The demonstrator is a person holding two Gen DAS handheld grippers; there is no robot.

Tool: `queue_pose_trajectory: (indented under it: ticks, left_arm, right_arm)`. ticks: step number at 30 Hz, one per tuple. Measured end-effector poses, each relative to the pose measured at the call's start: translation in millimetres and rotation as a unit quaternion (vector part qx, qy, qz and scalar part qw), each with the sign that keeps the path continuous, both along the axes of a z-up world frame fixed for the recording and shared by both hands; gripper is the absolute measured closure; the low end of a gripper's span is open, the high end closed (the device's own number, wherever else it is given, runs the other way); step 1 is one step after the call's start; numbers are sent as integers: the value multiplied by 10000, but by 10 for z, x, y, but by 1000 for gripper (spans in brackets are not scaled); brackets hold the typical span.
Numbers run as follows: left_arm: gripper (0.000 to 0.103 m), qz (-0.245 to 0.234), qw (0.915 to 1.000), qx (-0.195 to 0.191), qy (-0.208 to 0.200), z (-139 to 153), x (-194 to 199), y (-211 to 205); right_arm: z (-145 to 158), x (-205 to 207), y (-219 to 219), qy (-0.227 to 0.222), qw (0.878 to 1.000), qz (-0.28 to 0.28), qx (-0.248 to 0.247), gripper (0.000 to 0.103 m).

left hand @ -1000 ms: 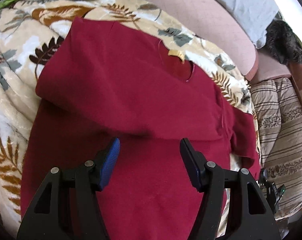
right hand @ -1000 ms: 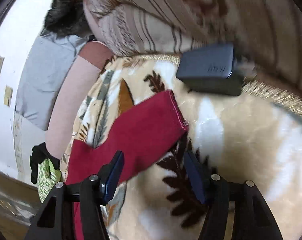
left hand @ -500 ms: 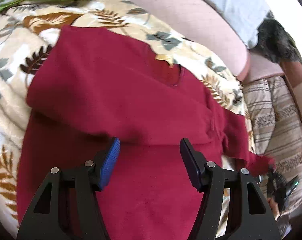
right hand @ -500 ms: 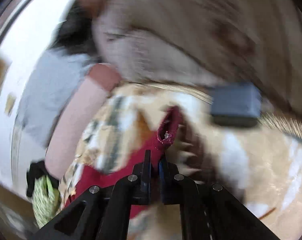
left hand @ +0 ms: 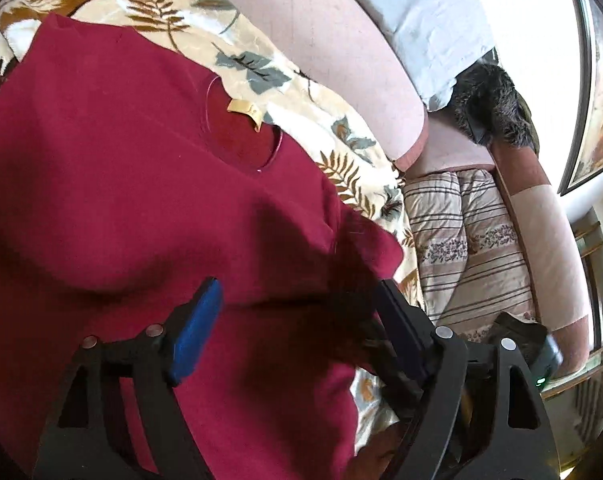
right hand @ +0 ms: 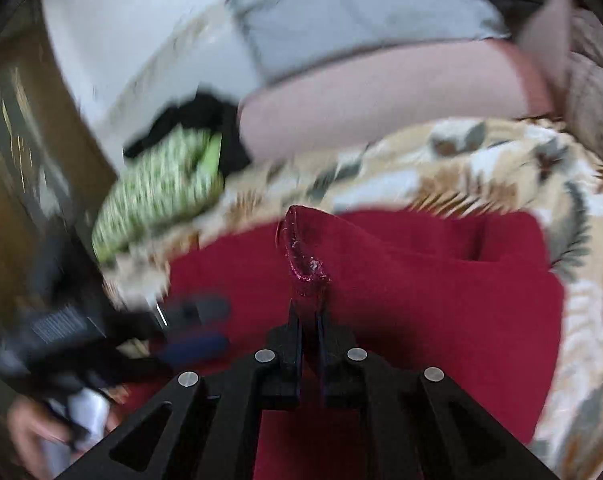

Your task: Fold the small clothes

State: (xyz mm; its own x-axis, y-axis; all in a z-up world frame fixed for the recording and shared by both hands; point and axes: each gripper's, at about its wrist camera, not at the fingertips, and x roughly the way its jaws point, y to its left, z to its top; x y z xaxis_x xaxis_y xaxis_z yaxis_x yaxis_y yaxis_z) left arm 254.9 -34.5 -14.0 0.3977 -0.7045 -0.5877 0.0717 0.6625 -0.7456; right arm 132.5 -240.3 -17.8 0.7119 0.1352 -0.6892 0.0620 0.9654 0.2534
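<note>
A dark red sweater [left hand: 133, 184] lies on a leaf-patterned blanket [left hand: 261, 60], neck opening with a tan label [left hand: 243, 110] at the far side, one sleeve folded across the body. My left gripper [left hand: 297, 316] is open and empty just above the sweater's front. My right gripper [right hand: 309, 320] is shut on the cuff of the other red sleeve [right hand: 305, 248] and holds it lifted over the sweater's body [right hand: 441, 280]. The right wrist view is blurred by motion.
A pink cushion [left hand: 325, 40] and a pale blue pillow [left hand: 421, 12] lie behind the blanket. A striped quilt [left hand: 473, 240] is at the right. A green patterned bag [right hand: 161, 192] sits at the blanket's far left. A dark furry item [left hand: 489, 104] rests at the back right.
My right gripper shut on the sleeve cuff, lifted it and swung it across over the sweater's body. My left gripper stayed open and shifted to the right.
</note>
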Motion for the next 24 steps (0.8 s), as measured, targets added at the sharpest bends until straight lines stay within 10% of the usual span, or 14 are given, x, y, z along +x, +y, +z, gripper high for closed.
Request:
queue_pose_trajectory:
  ticks: [6,9,20,22,24]
  left_arm:
    - [23,-279,9988,286,289,-268,82,-177]
    - [23,-432,9980,419,181,-314,106,-298]
    - [18,-1230,9875,871,-459,-240,55,-772]
    - [36,-1245,9858,942,-617,-254,64,-800]
    - [83,-1128,9859,1114,-536,-298,104,-784]
  right_arm:
    - [-184,82,26,538,9985,4,-131,89]
    - [-131,-14,-96,711,9974,-128,-86,51]
    - [242,-416,-805,364,9926,-1153,103,48]
    - [293,-505,-980,216,9877,-1522,269,48]
    - [320,-557,-1104,133,9829,-1774,476,48]
